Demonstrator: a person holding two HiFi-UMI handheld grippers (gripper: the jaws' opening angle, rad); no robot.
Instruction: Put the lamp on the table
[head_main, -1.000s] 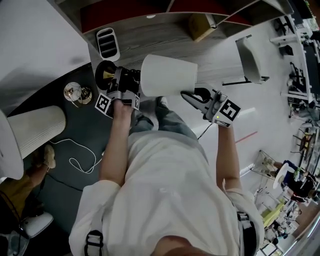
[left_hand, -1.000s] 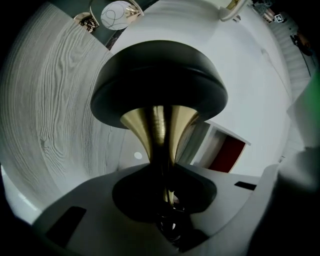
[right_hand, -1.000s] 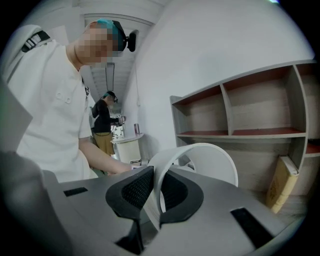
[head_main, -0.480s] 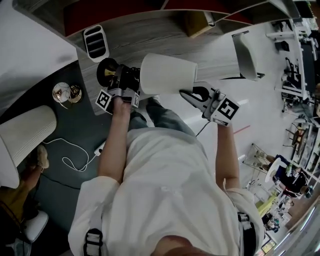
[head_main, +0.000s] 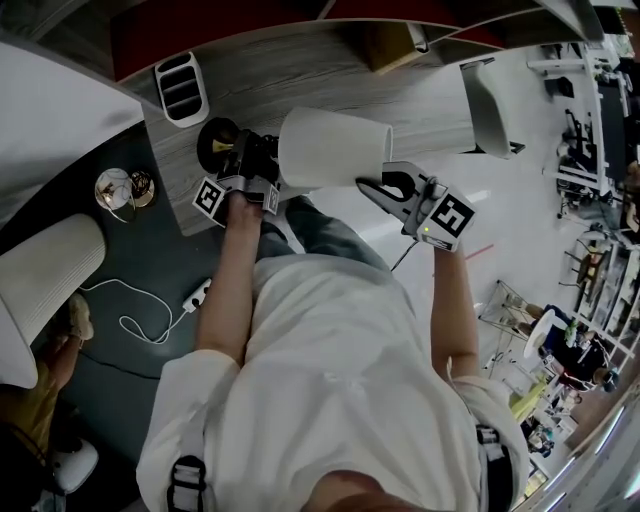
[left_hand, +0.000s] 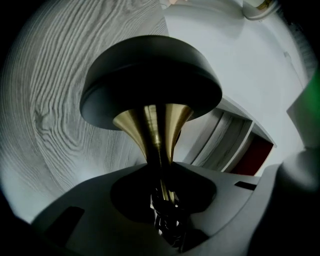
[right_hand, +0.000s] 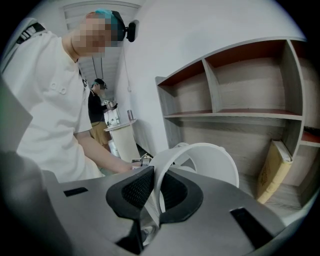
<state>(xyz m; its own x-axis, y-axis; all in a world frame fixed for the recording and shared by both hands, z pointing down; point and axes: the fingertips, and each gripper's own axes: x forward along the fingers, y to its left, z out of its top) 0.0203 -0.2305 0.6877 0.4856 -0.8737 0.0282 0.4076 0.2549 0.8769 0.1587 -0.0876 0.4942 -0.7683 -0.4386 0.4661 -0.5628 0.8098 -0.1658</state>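
I carry a table lamp lying sideways in the air: white drum shade (head_main: 333, 150), brass stem (left_hand: 156, 140) and round black base (head_main: 216, 140). My left gripper (head_main: 243, 172) is shut on the brass stem just behind the base (left_hand: 150, 82). My right gripper (head_main: 375, 190) is shut on the rim of the shade (right_hand: 192, 165), with the thin white wall pinched between its pads. The lamp hangs over the wood-grain table (head_main: 300, 75), the base near the table's left end.
A slotted white object (head_main: 181, 85) lies on the table at the left. A cardboard box (head_main: 388, 45) sits at the back, with a white chair (head_main: 487, 105) to the right. On the dark floor lie a glass fitting (head_main: 120, 187), a ribbed lampshade (head_main: 45, 265) and a cable (head_main: 150, 305). Shelves (right_hand: 240, 95) stand behind.
The lamp and both grippers have kept their grip and hardly shifted in view, while the table and floor objects have slid left and down as I moved along the table.
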